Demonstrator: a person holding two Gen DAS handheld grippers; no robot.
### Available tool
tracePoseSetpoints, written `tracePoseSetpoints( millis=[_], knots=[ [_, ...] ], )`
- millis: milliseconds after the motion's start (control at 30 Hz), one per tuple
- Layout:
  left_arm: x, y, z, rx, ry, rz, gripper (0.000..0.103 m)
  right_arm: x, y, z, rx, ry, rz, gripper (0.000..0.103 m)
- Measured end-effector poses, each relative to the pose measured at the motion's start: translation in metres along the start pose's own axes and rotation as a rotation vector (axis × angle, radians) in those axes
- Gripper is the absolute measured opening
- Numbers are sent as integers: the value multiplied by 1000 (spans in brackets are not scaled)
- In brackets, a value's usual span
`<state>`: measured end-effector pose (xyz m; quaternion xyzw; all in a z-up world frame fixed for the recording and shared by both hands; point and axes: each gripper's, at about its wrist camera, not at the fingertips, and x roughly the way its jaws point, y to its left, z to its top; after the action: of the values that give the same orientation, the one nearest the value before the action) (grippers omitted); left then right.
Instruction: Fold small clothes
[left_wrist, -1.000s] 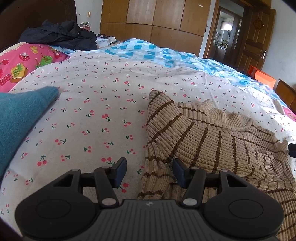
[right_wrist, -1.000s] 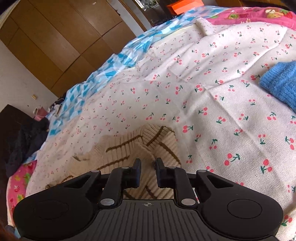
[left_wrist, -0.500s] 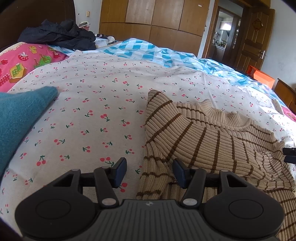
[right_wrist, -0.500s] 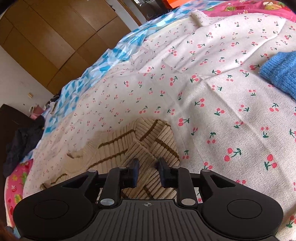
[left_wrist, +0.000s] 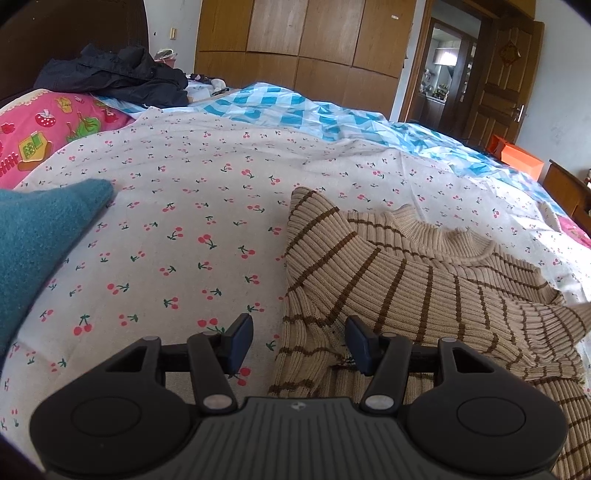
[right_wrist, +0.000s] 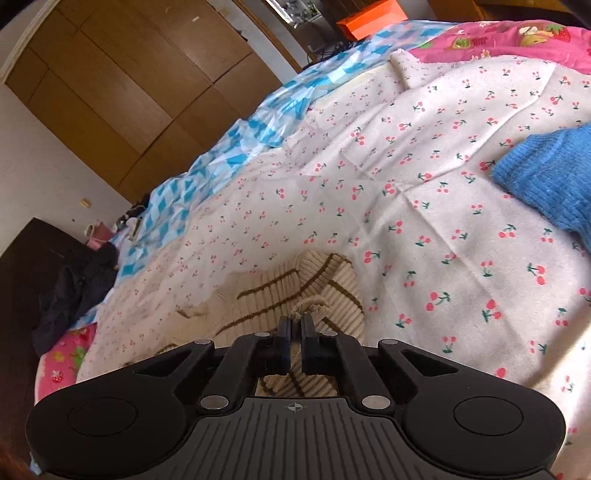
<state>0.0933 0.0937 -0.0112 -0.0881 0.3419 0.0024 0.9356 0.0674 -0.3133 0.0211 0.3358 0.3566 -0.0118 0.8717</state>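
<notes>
A beige ribbed sweater with brown stripes (left_wrist: 406, 280) lies on the cherry-print bedspread (left_wrist: 184, 221), one sleeve folded across its body. My left gripper (left_wrist: 299, 341) is open, low over the sweater's left edge, with cloth between the fingers but not pinched. In the right wrist view the same sweater (right_wrist: 295, 291) lies under my right gripper (right_wrist: 295, 325), which is shut on a bunched bit of its knit.
A teal knit garment (left_wrist: 33, 243) lies at the left. A blue knit garment (right_wrist: 550, 184) lies at the right. A dark jacket (left_wrist: 118, 77) sits by the headboard. A blue checked quilt (left_wrist: 295, 110) covers the far side. Wardrobe and door stand behind.
My right gripper closed from a narrow gap onto the sweater's knit and pinched it. The left gripper stayed open and nearly still.
</notes>
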Motion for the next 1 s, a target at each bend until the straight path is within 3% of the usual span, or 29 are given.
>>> tracePoseSetpoints(
  millis=[67, 200, 400, 467, 633, 800, 933, 1000],
  knots=[
    [1, 0, -1, 3, 5, 5, 60, 9, -7, -7, -10, 28, -71, 5],
    [2, -1, -1, 15, 15, 21, 60, 22, -10, -14, -27, 80, -114, 11],
    [-4, -2, -2, 29, -15, 41, 60, 1, 8, -18, -129, -6, -115, 11],
    [-2, -2, -2, 40, 4, 54, 60, 4, 11, -25, -156, 40, -87, 12],
    [4, 0, -5, 43, 59, 64, 64, 30, 4, -41, -153, 129, -138, 13],
    [-31, 17, -7, -43, 147, -22, 64, -10, 7, -42, -197, 177, -39, 14],
    [-73, 22, -21, 15, 236, -55, 63, -51, 12, -62, -322, 277, 7, 30],
    [-91, 23, -26, 44, 280, -57, 63, -66, 11, -77, -359, 335, 21, 31]
  ],
)
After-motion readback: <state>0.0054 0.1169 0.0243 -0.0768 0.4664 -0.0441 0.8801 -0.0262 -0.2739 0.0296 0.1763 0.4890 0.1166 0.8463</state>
